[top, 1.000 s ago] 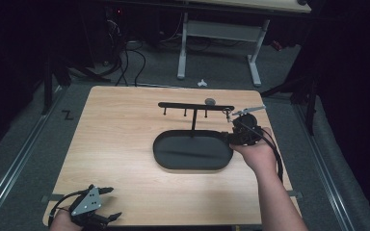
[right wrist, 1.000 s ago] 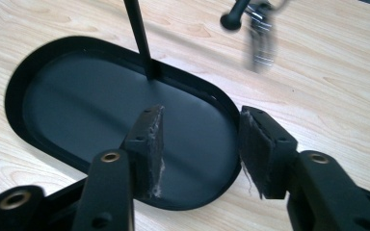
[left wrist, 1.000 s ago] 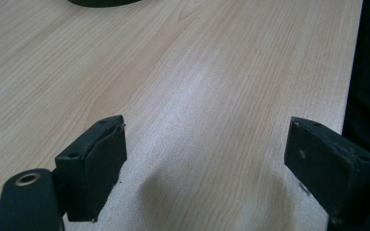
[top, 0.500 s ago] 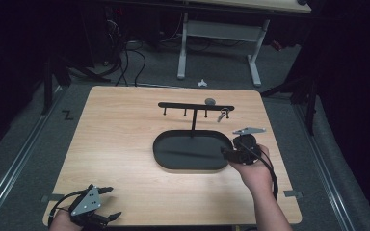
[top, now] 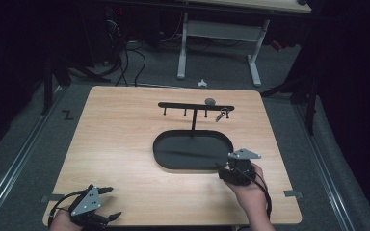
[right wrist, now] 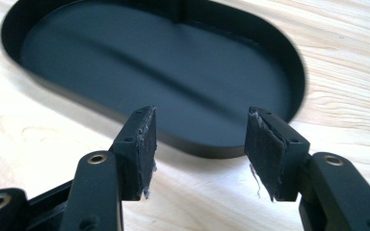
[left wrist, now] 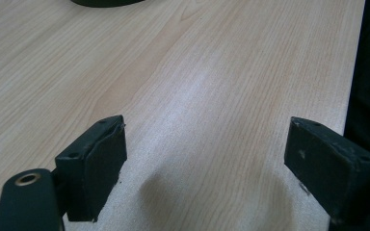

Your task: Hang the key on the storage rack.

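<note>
A black oval tray lies mid-table, and a thin post rises from it to a black rack bar with several hooks. A small metal item hangs from the bar's right end, and a small grey lump sits on top of the bar. My right gripper is held low just off the tray's near right rim. This right gripper is open and holds nothing. My left gripper rests at the table's front left corner. The left gripper is open wide over bare wood.
The wooden table has its right edge close beside my left gripper's far jaw in the left gripper view. Behind the table stand a white desk frame and cables on the floor. Tape marks sit near the front corners.
My right gripper has drawn back from the rack's right end toward the front of the table, past the tray. The small metal item stays hanging on the rack. The left gripper has not moved.
</note>
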